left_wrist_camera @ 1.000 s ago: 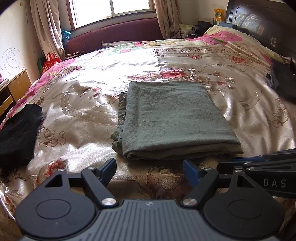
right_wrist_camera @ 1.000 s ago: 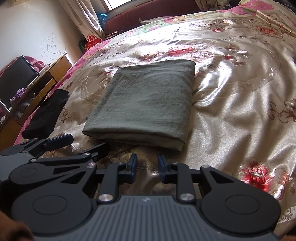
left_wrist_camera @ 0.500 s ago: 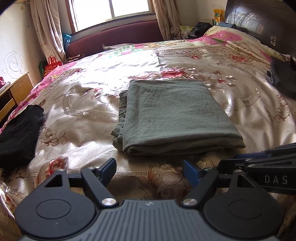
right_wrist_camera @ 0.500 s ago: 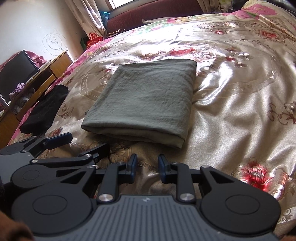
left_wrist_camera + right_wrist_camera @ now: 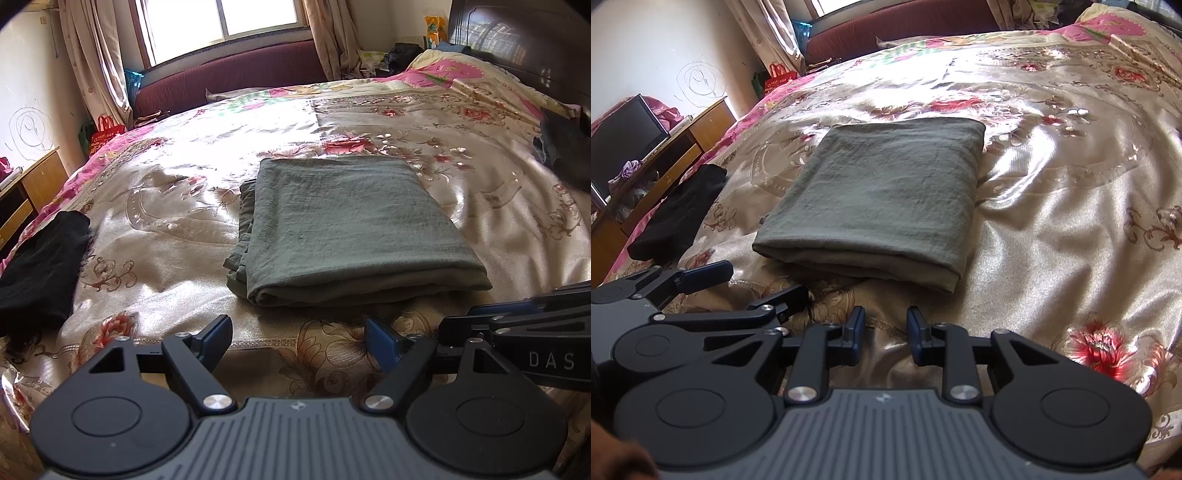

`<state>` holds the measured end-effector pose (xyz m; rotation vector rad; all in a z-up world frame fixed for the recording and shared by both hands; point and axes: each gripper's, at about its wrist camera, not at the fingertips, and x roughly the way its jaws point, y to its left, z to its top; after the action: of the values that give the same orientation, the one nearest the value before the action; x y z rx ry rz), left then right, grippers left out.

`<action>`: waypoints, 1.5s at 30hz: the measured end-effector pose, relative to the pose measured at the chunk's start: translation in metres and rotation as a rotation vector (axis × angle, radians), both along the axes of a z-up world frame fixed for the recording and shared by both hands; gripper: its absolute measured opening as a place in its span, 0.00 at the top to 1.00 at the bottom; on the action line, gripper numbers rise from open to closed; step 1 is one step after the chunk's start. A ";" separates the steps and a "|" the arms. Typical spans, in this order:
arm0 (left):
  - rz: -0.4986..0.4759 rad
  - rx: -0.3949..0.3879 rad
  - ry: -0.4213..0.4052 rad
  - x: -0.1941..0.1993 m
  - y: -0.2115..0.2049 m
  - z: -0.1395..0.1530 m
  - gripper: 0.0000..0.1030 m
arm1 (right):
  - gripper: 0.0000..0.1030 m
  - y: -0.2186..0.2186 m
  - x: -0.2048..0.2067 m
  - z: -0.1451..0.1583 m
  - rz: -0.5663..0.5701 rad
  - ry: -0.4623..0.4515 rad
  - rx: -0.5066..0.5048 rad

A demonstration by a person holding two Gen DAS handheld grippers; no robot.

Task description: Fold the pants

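On the floral bedspread point(image 5: 498, 229): grey-green pants point(image 5: 351, 229) lie folded into a neat rectangle, mid-bed.

Both grippers hover w/ nothing held, just short of the pants' near folded edge. Left gripper point(image 5: 298, 338) jaws wide; right gripper point(image 5: 885, 334) jaws narrow, a small gap btwn them. Fold looks done, likely why neither touches cloth. Black garment point(image 5: 40, 269) sits well left of the pants.

There is one bed point(image 5: 498, 229). On it lie one folded green pants point(image 5: 347, 221) and one black cloth point(image 5: 40, 273). There are two claws, left point(image 5: 299, 339) and right point(image 5: 885, 334).
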<state>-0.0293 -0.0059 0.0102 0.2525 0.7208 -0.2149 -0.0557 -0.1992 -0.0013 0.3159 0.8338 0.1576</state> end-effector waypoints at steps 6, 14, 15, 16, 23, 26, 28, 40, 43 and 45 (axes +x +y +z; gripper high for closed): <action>-0.001 0.002 -0.002 -0.001 0.000 0.000 0.11 | 0.74 0.000 -0.001 0.000 -0.001 -0.003 0.004; -0.001 0.005 -0.002 -0.001 -0.001 0.000 0.11 | 0.74 0.001 -0.002 0.000 -0.001 -0.005 -0.004; -0.001 0.006 -0.004 -0.002 -0.001 0.000 0.11 | 0.74 0.001 -0.003 0.000 0.000 -0.006 -0.005; -0.001 0.006 -0.005 -0.002 -0.001 0.000 0.11 | 0.74 0.001 -0.003 0.000 -0.001 -0.006 -0.005; -0.002 0.004 -0.011 -0.003 0.000 0.001 0.11 | 0.74 0.001 -0.003 0.000 0.000 -0.007 -0.005; -0.002 0.004 -0.011 -0.003 0.000 0.002 0.11 | 0.74 0.001 -0.003 0.001 0.000 -0.008 -0.006; -0.002 0.004 -0.013 -0.003 0.000 0.002 0.11 | 0.74 0.001 -0.003 0.001 0.000 -0.009 -0.004; -0.002 0.005 -0.016 -0.003 0.000 0.002 0.11 | 0.74 0.001 -0.003 0.001 0.000 -0.009 -0.005; -0.002 0.004 -0.015 -0.003 0.000 0.002 0.11 | 0.74 0.001 -0.003 0.001 0.000 -0.008 -0.005; -0.002 0.005 -0.016 -0.003 0.000 0.002 0.11 | 0.74 0.001 -0.003 0.001 0.000 -0.009 -0.005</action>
<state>-0.0327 -0.0062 0.0123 0.2594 0.7055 -0.2131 -0.0591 -0.1981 -0.0005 0.3100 0.8254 0.1568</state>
